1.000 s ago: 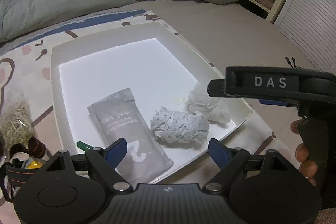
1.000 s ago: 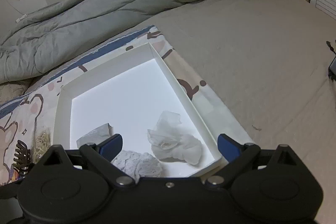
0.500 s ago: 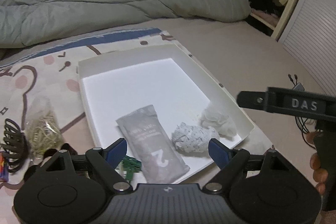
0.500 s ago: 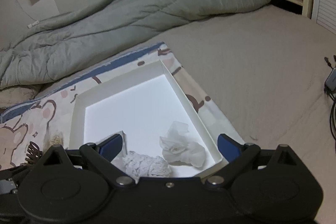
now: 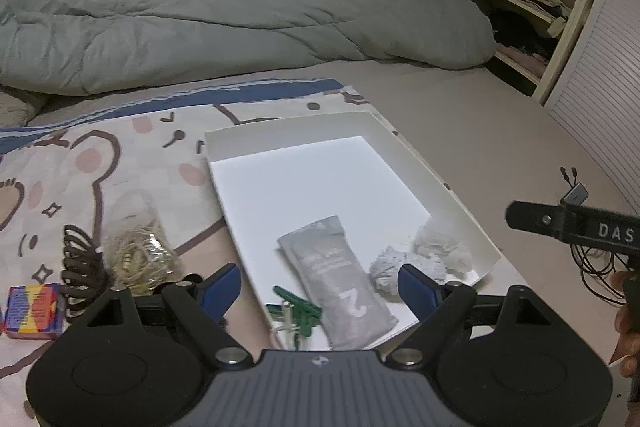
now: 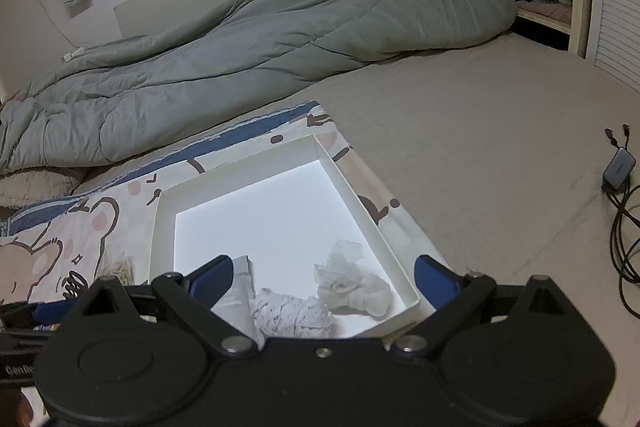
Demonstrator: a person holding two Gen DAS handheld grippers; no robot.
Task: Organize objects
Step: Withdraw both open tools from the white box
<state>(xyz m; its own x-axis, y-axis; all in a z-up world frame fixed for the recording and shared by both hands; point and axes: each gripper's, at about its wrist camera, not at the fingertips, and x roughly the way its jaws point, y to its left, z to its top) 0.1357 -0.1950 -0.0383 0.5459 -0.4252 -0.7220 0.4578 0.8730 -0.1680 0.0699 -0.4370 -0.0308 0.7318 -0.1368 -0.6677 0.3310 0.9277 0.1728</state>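
Over the tray (image 5: 460,203), both grippers (image 5: 320,285) (image 6: 322,277) hang wide open and empty; pouch (image 5: 340,283) and tissue wads (image 6: 352,283) lie inside, likely sorted; hair claw (image 5: 80,267) waits outside, left.

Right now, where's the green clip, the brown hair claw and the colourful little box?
green clip (image 5: 298,309), left wrist view, on its body.
brown hair claw (image 5: 80,269), left wrist view, on its teeth.
colourful little box (image 5: 34,309), left wrist view, on its top face.
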